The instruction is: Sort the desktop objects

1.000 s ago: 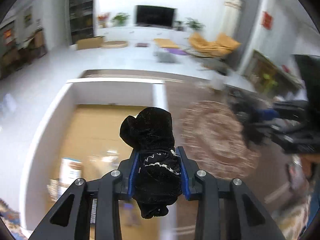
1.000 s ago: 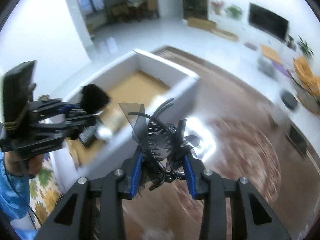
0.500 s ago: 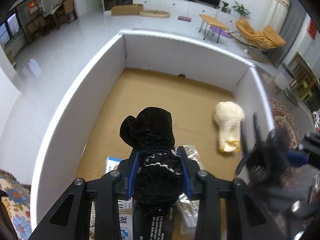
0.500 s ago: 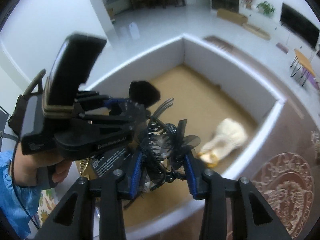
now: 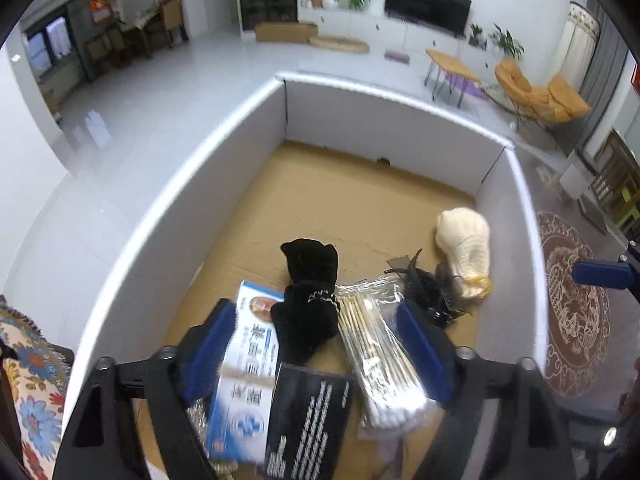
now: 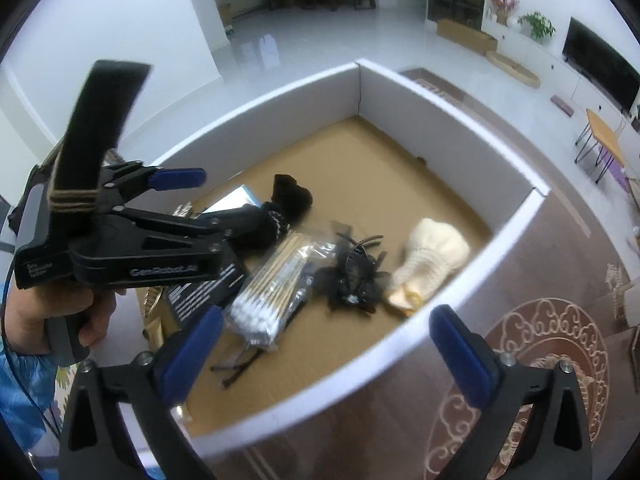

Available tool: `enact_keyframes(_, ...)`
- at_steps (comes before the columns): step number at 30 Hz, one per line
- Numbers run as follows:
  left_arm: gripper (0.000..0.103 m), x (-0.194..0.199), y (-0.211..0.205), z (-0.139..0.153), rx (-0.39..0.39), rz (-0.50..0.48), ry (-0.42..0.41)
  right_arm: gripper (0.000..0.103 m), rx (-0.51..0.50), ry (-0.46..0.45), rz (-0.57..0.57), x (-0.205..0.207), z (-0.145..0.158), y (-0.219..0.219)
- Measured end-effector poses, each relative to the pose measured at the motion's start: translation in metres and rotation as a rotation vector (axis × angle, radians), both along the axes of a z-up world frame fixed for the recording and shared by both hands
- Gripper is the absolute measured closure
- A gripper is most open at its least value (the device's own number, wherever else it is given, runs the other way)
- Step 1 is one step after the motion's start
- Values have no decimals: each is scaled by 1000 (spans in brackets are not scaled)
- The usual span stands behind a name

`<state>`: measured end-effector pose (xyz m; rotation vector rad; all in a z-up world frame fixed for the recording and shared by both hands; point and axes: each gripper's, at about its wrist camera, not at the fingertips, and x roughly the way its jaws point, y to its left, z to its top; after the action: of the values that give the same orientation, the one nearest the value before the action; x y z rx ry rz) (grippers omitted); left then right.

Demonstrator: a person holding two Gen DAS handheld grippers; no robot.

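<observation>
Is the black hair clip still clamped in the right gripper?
No, the right gripper has just opened wide and holds nothing, while the black hair clip lies in the box beside the cotton swabs.

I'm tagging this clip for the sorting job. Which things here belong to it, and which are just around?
Part of the job:
white box
black pouch
black hair claw
cotton swab packet
cream knitted item
blue and white carton
left gripper, open
right gripper, open

Just around:
patterned rug
television
orange chairs
</observation>
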<state>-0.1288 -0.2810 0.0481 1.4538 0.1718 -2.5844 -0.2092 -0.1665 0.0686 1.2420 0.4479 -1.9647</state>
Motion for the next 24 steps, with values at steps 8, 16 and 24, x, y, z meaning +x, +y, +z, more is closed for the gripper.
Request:
enact_keyframes(8, 3, 45, 29, 9, -20, 77, 63, 0, 27, 31, 7, 32, 3, 27)
enact_keyframes(16, 3, 71, 30, 35, -118, 160, 111, 0, 14, 50, 1, 32, 8, 33)
enact_keyframes(24, 3, 82, 32, 41, -161, 222, 99, 0, 9, 42, 12, 30, 3, 21)
